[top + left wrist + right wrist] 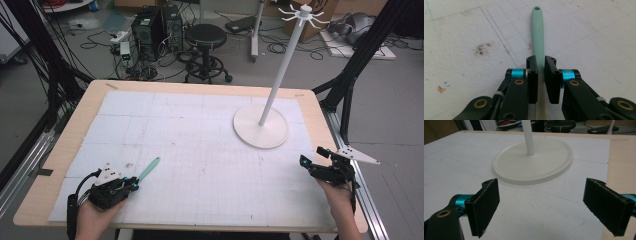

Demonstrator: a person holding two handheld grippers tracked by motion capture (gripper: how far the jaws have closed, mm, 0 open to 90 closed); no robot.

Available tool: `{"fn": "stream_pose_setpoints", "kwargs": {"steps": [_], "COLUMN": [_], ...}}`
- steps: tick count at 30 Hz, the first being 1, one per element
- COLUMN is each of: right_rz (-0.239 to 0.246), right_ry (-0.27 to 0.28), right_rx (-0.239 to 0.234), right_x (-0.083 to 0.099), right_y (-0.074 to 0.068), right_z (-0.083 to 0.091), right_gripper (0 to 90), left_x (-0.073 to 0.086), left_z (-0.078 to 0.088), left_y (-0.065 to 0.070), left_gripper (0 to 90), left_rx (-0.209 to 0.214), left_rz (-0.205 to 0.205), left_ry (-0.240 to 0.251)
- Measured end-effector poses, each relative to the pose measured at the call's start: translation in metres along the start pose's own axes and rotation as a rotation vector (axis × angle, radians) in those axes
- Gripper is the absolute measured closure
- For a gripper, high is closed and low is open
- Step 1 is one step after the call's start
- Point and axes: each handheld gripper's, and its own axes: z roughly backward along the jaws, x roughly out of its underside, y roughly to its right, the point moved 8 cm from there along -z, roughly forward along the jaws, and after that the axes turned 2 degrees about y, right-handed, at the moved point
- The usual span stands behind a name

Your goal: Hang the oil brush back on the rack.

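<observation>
Near edge, your left: left hand-held gripper (pixel 134 184) is clamped on a mint-green utensil handle (pixel 148 169), lying flat on the mat.
Near edge, your right: right hand-held gripper (pixel 313 157) has its jaws spread wide, holding nothing.
Worktop (pixel 75 130): wood, covered by a white gridded mat (pixel 190 150) with small stains.
Far right: white stand (pixel 261 131), round base, tall pole.
Room: black stool (pixel 206 36), computer towers (pixel 157 27), floor cables.

A lab or test room: bare grey floor (pixel 395 125) strewn with cables (pixel 100 37), computer towers (pixel 157 25) standing on it, a black stool (pixel 206 37), black frame struts (pixel 362 55) flanking a wooden table (pixel 65 150) under a gridded white mat (pixel 200 150).
</observation>
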Motion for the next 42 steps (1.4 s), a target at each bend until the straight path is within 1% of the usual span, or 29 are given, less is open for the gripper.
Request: {"fn": "stream_pose_setpoints", "kwargs": {"steps": [1, 2, 3, 7, 10, 14, 17, 18, 20, 21, 22, 23, 24, 25, 26, 27, 28, 29, 30, 33, 35, 36, 39, 40, 41, 42], "right_rz": [0.000, 0.000, 0.000, 0.002, 0.001, -0.001, -0.003, -0.008, -0.002, -0.001, -0.005, -0.005, 0.001, 0.001, 0.000, 0.000, 0.004, 0.004, 0.002, 0.005, -0.006, 0.002, 0.002, 0.001, 0.001, 0.003], "right_ry": [0.000, 0.001, 0.002, 0.002, 0.000, 0.002, 0.004, 0.001, 0.002, 0.001, 0.004, 0.004, 0.007, 0.007, 0.006, 0.006, 0.005, 0.005, 0.006, 0.007, 0.005, 0.009, 0.009, 0.008, 0.008, 0.010], "right_rx": [0.000, -0.001, 0.000, -0.001, -0.001, -0.004, -0.005, -0.006, -0.008, -0.007, -0.008, -0.008, -0.009, -0.009, -0.011, -0.011, -0.009, -0.009, -0.009, -0.010, -0.009, -0.010, -0.008, -0.010, -0.010, -0.010], "right_x": [0.000, 0.000, 0.000, 0.000, 0.000, 0.000, -0.001, 0.000, 0.000, 0.000, 0.000, 0.000, -0.001, -0.001, -0.001, -0.001, -0.001, -0.001, -0.001, -0.001, -0.001, -0.002, -0.002, -0.002, -0.002, -0.002], "right_y": [0.000, 0.000, 0.000, 0.000, 0.000, 0.000, 0.000, -0.001, 0.000, 0.000, 0.000, 0.000, 0.000, 0.000, 0.000, 0.000, 0.001, 0.001, 0.001, 0.001, 0.001, 0.002, 0.002, 0.002, 0.002, 0.002], "right_z": [0.000, 0.000, 0.000, 0.000, 0.000, 0.000, 0.001, 0.001, 0.001, 0.001, 0.001, 0.001, 0.001, 0.001, 0.001, 0.001, 0.001, 0.001, 0.001, 0.001, 0.001, 0.001, 0.001, 0.001, 0.001, 0.001], "right_gripper": [12.5, 12.5, 12.5, 12.5, 12.6, 12.6, 12.6, 12.6, 12.6, 12.6, 12.6, 12.6, 12.6, 12.6, 12.6, 12.6, 12.7, 12.7, 12.7, 12.7, 12.7, 12.7, 12.7, 12.7, 12.7, 12.7], "left_x": [0.000, -0.006, -0.006, -0.029, -0.051, -0.083, -0.105, -0.111, -0.125, -0.131, -0.143, -0.143, -0.158, -0.158, -0.168, -0.173, -0.187, -0.187, -0.196, -0.214, -0.225, -0.231, -0.248, -0.259, -0.259, -0.266], "left_z": [0.000, 0.001, 0.001, 0.004, 0.003, -0.003, -0.011, -0.013, -0.018, -0.021, -0.024, -0.024, -0.027, -0.027, -0.028, -0.028, -0.029, -0.029, -0.030, -0.032, -0.034, -0.035, -0.038, -0.040, -0.040, -0.041], "left_y": [0.000, 0.001, 0.001, 0.004, 0.009, 0.019, 0.027, 0.030, 0.036, 0.038, 0.042, 0.042, 0.046, 0.046, 0.049, 0.050, 0.053, 0.053, 0.056, 0.060, 0.063, 0.065, 0.070, 0.073, 0.073, 0.076], "left_gripper": [82.0, 82.0, 82.0, 82.0, 82.0, 82.0, 82.0, 82.0, 82.0, 82.0, 82.0, 82.0, 82.0, 82.0, 82.0, 82.0, 82.0, 82.1, 82.1, 82.0, 82.0, 82.0, 82.0, 82.1, 82.0, 82.0], "left_rx": [0.000, 0.005, 0.005, 0.017, 0.033, 0.064, 0.099, 0.113, 0.128, 0.135, 0.152, 0.152, 0.165, 0.165, 0.174, 0.175, 0.176, 0.176, 0.186, 0.209, 0.217, 0.225, 0.229, 0.239, 0.239, 0.244], "left_rz": [0.000, -0.005, -0.005, -0.022, -0.040, -0.066, -0.083, -0.094, -0.112, -0.116, -0.123, -0.123, -0.135, -0.135, -0.137, -0.142, -0.155, -0.155, -0.157, -0.151, -0.149, -0.146, -0.153, -0.159, -0.159, -0.167], "left_ry": [0.000, 0.016, 0.016, 0.063, 0.101, 0.144, 0.172, 0.178, 0.198, 0.200, 0.216, 0.216, 0.231, 0.231, 0.250, 0.256, 0.275, 0.275, 0.284, 0.304, 0.316, 0.320, 0.329, 0.334, 0.334, 0.340]}}
